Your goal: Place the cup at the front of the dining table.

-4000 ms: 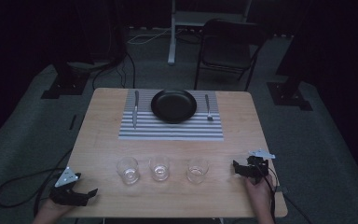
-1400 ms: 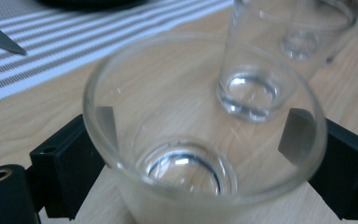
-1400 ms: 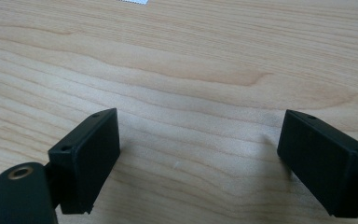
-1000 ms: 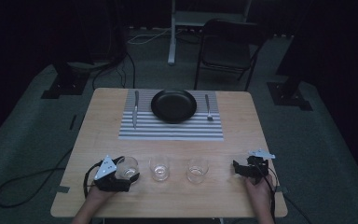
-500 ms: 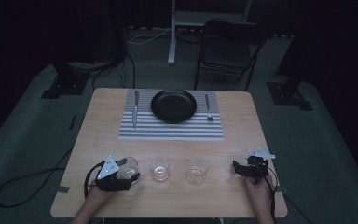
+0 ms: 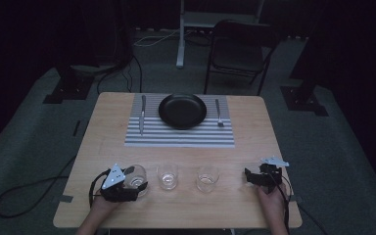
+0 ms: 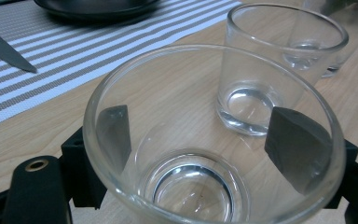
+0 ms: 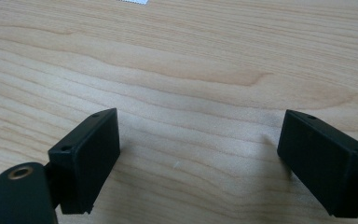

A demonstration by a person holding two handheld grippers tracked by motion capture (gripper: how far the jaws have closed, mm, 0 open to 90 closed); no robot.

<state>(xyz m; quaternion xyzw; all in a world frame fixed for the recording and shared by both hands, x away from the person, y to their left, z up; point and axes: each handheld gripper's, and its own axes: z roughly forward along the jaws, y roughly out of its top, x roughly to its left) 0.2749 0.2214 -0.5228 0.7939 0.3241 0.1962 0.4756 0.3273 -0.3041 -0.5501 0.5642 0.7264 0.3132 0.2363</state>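
The left claw (image 6: 133, 185) grips the upright glass (image 6: 135, 177); the placemat (image 6: 179, 133) lies toward one o'clock. The right claw (image 6: 252, 176) rests open.

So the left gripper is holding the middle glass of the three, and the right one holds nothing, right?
Not quite. The high view shows the left gripper shut on the leftmost glass, not the middle glass. The right gripper does hold nothing; its jaws stand open.

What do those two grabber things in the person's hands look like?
Both are black. The left gripper and right gripper each carry a grey three-cornered plate on top and trail a black cable. Their jaws are flat, blocky black pads, with a brass-coloured ring near the hinge.
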